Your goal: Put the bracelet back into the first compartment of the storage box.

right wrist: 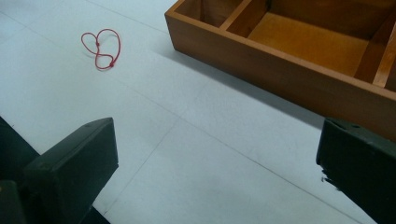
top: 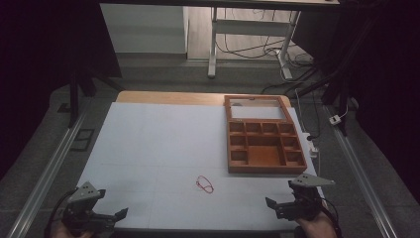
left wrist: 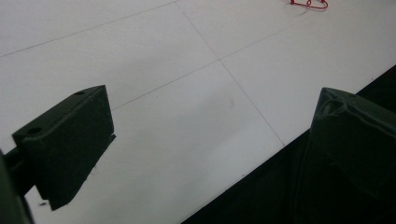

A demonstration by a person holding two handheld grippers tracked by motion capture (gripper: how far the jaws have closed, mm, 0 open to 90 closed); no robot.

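Nothing looks begun: the red string [top: 204,184] lies bottom centre on the surface [top: 148,148], apart from the wooden tray [top: 264,135]; left gripper [top: 106,216] and right gripper [top: 277,207] both spread, empty.

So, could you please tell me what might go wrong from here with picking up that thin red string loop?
The thin red string loop lies flat on the white table sheet, so the open right gripper may scrape the sheet or pinch nothing. It is limp and could snag or slip while carried. The compartmented wooden tray has raised walls the string could catch on.
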